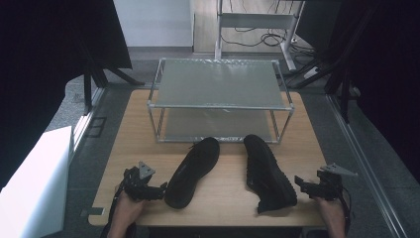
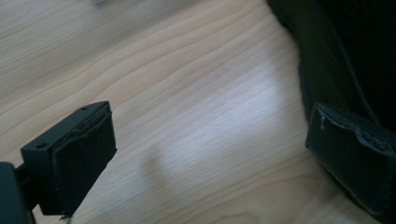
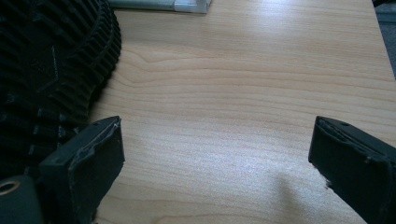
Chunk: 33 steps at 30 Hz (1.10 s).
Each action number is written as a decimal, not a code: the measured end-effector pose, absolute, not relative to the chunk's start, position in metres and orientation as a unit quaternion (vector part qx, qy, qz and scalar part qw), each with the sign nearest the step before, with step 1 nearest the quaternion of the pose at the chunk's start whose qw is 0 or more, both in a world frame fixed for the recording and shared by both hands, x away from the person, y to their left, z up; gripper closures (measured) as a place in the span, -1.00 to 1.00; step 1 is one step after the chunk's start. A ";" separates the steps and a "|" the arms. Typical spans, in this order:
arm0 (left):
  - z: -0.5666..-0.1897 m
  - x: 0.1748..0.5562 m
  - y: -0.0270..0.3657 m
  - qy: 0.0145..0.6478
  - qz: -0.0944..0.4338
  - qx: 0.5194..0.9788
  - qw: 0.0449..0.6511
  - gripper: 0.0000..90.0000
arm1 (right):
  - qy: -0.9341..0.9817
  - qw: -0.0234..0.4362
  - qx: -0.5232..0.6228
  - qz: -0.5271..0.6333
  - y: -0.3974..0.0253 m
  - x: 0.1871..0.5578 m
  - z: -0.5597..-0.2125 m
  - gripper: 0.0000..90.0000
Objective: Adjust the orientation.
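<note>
L shoe [image 2: 345,60] & R shoe [image 3: 51,70] cut off by frame edges.

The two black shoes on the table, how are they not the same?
The left shoe lies near the left gripper and leans its toe to the right; the right shoe lies near the right gripper and leans its toe to the left. The left shoe shows a smooth side, while the right shoe shows its ridged sole in the right gripper view. Both are black and lie on the wooden table before the metal rack.
</note>
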<state>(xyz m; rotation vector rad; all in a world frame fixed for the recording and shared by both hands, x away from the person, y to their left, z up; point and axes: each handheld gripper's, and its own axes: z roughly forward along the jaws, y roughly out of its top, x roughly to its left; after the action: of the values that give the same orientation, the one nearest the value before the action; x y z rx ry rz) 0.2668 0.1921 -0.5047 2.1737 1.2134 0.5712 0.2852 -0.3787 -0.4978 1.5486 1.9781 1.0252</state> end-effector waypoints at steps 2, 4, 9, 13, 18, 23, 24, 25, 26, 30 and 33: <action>-0.505 0.266 0.186 0.448 0.210 0.819 0.292 -0.97 | 0.713 0.212 0.557 0.370 -0.379 0.285 -0.498 -0.93; -0.505 0.265 0.183 0.443 0.208 0.821 0.293 -0.98 | 0.713 0.212 0.557 0.369 -0.379 0.285 -0.497 -0.93; -0.504 0.263 0.169 0.427 0.206 0.830 0.294 -0.98 | 0.712 0.214 0.557 0.370 -0.380 0.283 -0.496 -0.93; -0.504 0.262 0.159 0.416 0.203 0.835 0.297 -0.98 | 0.711 0.217 0.556 0.371 -0.382 0.282 -0.494 -0.93; -0.508 0.262 0.134 0.388 0.203 0.850 0.293 -0.99 | 0.707 0.217 0.561 0.372 -0.387 0.280 -0.493 -0.92; -0.508 0.261 0.127 0.373 0.216 0.857 0.281 -1.00 | 0.708 0.216 0.560 0.372 -0.386 0.280 -0.493 -0.92; -0.507 0.261 0.130 0.381 0.209 0.851 0.295 -1.00 | 0.708 0.214 0.560 0.372 -0.386 0.281 -0.493 -0.92; -0.507 0.261 0.130 0.381 0.209 0.851 0.295 -1.00 | 0.708 0.214 0.560 0.372 -0.386 0.281 -0.493 -0.92; -0.507 0.262 0.132 0.384 0.208 0.849 0.297 -1.00 | 0.709 0.213 0.559 0.374 -0.386 0.281 -0.492 -0.92; -0.504 0.262 0.141 0.403 0.216 0.837 0.301 -1.00 | 0.705 0.208 0.561 0.380 -0.386 0.280 -0.490 -0.92; -0.503 0.262 0.145 0.410 0.218 0.831 0.305 -1.00 | 0.702 0.203 0.563 0.385 -0.387 0.280 -0.488 -0.92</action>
<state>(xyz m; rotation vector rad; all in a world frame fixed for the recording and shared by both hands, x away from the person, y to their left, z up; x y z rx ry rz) 0.2624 0.1448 -0.5029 2.2017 1.0859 0.5784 0.2797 -0.3866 -0.4884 1.5722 1.9597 1.0756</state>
